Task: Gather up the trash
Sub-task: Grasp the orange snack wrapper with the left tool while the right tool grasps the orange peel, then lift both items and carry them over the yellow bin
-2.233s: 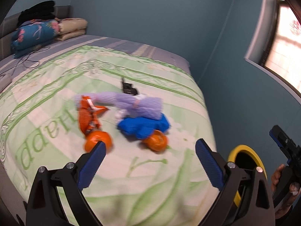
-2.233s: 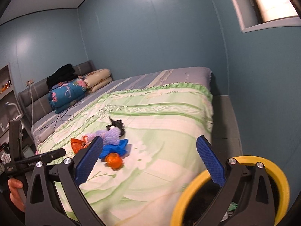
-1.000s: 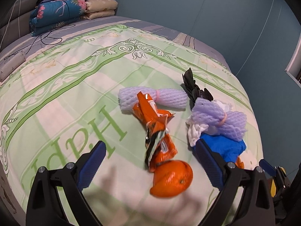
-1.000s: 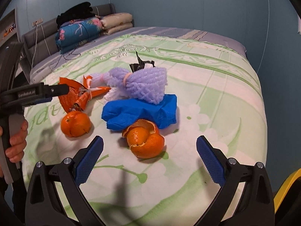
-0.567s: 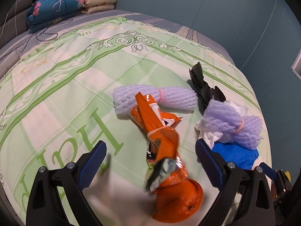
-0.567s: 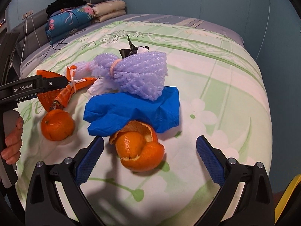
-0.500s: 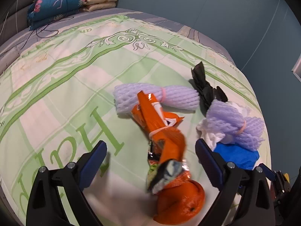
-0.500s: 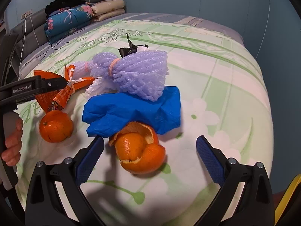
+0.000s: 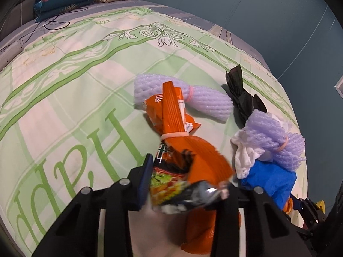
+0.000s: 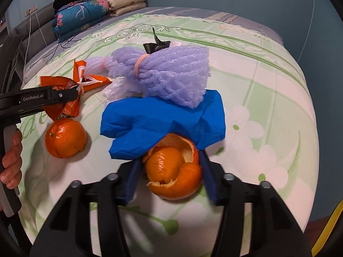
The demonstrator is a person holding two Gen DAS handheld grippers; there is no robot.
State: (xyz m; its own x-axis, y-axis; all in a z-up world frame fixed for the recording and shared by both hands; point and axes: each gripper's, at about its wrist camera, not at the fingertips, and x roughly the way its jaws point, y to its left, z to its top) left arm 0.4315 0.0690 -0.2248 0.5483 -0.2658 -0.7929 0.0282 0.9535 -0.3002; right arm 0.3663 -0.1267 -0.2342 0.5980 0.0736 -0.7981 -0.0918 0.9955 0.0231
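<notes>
You've got two purple foam fruit nets (image 10: 171,77) (image 9: 188,98), one orange snack wrapper (image 9: 182,150), one blue glove (image 10: 163,120), one whole orange (image 10: 65,138), one half-peeled orange (image 10: 173,171), one black scrap (image 9: 242,98).

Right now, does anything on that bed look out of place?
Yes: litter sits on the green bedspread. A half-peeled orange, a whole orange, an orange snack wrapper, purple foam netting and a crumpled blue glove lie clustered together, odd on a made bed.
</notes>
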